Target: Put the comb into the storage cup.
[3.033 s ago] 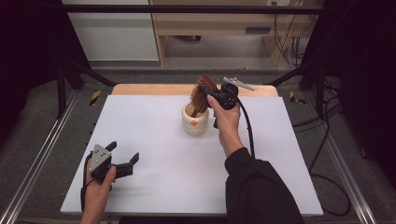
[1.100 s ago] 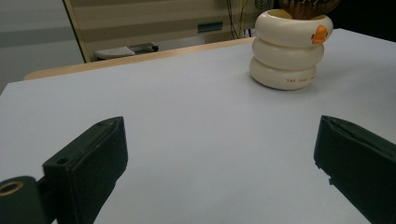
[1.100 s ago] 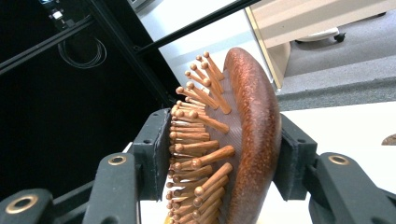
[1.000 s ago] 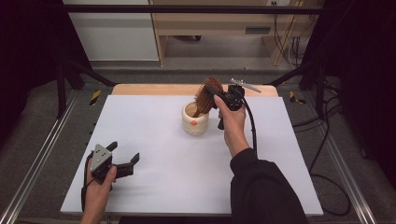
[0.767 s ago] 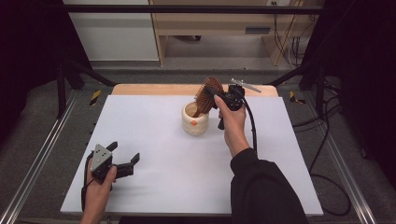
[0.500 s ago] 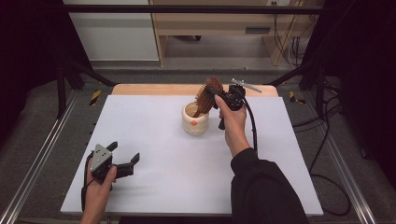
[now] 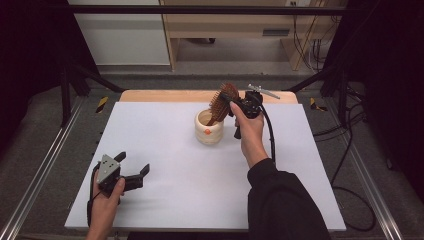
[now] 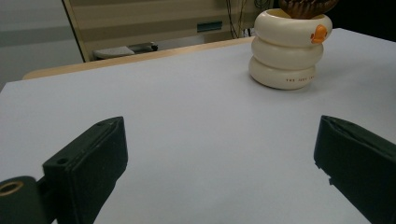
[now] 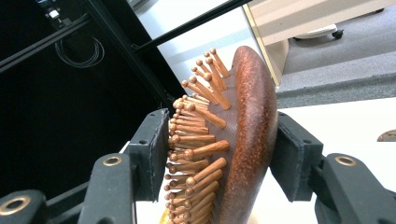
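The brown wooden paddle hairbrush with wooden pins [image 7: 222,102] stands with its handle down in the cream ring-shaped ceramic cup with a small orange mark [image 7: 208,128], at the far middle of the table, and its head leans toward the right. I keep my right gripper [image 7: 235,101] around this head. In the right gripper view the brush [image 9: 233,140] is between the two black pads: one pad meets the tips of the pins, the other sits against the smooth back. The jaws have just been opening a little, so I judge that the grip is loose or being released, and the cup already carries the weight of the brush. I hold it by the head because the handle is inside the cup.

My left gripper [image 7: 131,170] rests near the left front corner, well apart from the cup, with its jaws wide apart and nothing between them. In its own view the cup [image 8: 289,51] stands far ahead on the bare surface.

The surface is a white sheet [image 7: 175,175] on a light wooden tabletop [image 7: 165,95], whose far edge shows. Around it are metal rails [image 7: 40,175], grey floor, cables [image 7: 350,165] at the right and pale wooden furniture [image 7: 225,25] behind.
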